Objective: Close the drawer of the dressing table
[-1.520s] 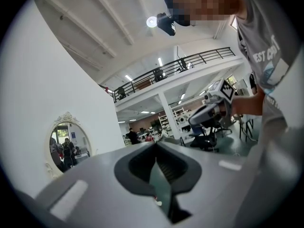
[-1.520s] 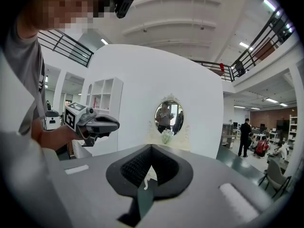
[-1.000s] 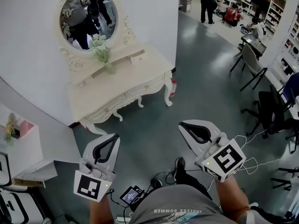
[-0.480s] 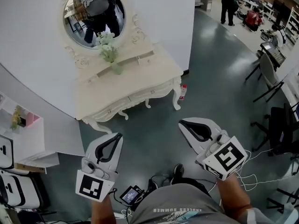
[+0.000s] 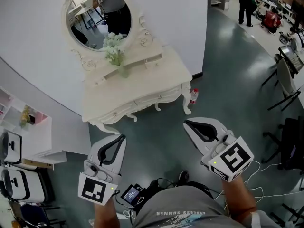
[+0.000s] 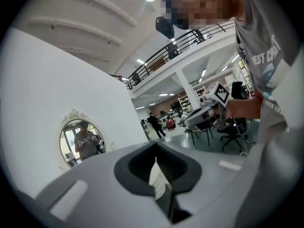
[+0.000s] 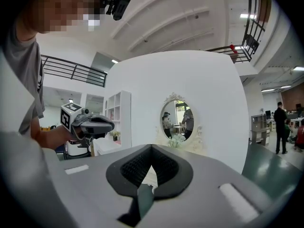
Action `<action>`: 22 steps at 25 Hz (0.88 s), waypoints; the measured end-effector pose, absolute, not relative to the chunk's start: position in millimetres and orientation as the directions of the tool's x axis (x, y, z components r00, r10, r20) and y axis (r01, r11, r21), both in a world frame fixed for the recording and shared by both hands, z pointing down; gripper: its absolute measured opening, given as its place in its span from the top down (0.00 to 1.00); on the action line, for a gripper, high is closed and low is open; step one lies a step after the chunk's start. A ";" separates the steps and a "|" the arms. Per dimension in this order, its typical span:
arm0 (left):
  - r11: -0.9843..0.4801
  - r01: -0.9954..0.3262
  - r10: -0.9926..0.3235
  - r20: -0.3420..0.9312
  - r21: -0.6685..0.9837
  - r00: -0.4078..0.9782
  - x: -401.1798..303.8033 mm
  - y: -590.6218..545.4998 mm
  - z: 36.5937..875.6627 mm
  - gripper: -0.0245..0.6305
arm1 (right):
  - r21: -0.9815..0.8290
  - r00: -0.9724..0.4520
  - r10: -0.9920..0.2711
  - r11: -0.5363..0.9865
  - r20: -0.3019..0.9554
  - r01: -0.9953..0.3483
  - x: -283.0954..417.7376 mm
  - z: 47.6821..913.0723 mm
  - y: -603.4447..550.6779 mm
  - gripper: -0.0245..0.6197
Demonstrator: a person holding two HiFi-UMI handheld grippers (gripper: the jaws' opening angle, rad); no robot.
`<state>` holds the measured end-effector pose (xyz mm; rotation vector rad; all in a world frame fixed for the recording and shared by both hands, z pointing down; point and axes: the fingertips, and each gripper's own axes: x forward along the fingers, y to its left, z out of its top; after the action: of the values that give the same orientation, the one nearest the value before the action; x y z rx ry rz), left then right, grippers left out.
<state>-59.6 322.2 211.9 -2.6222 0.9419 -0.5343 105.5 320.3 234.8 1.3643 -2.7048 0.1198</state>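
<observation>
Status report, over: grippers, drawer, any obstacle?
Left gripper, right gripper shut, empty, apart from dressing table. Its small upper drawer sticks out. Bottle stands by its leg.

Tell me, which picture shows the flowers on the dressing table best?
The head view: the pale flowers stand whole on the dressing table, before the round mirror. The right gripper view shows them tiny and far off. The left gripper view shows only the mirror, no flowers.
</observation>
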 end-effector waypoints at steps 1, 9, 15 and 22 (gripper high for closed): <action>-0.742 -0.540 -0.653 0.246 -0.398 0.716 -53.4 320.0 212.6 0.96 | -0.024 -0.590 -0.797 0.592 0.133 -0.805 110.6 235.7 317.3 0.96; -0.773 -0.477 -0.605 0.262 -0.418 0.752 -9.0 298.6 210.7 0.96 | -0.035 -0.552 -0.824 0.552 0.127 -0.833 146.8 240.6 309.7 0.96; -0.806 -0.420 -0.549 0.259 -0.417 0.795 17.6 268.4 218.8 0.96 | -0.037 -0.488 -0.861 0.488 0.141 -0.872 171.5 251.1 296.6 0.96; -0.861 -0.348 -0.447 0.223 -0.371 0.866 28.6 197.3 228.3 0.96 | -0.008 -0.353 -0.914 0.358 0.201 -0.934 182.3 259.2 260.7 0.96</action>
<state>28.6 197.3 228.3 -2.7193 0.5958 -0.4353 182.3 260.7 259.2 1.6833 -2.4515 0.1804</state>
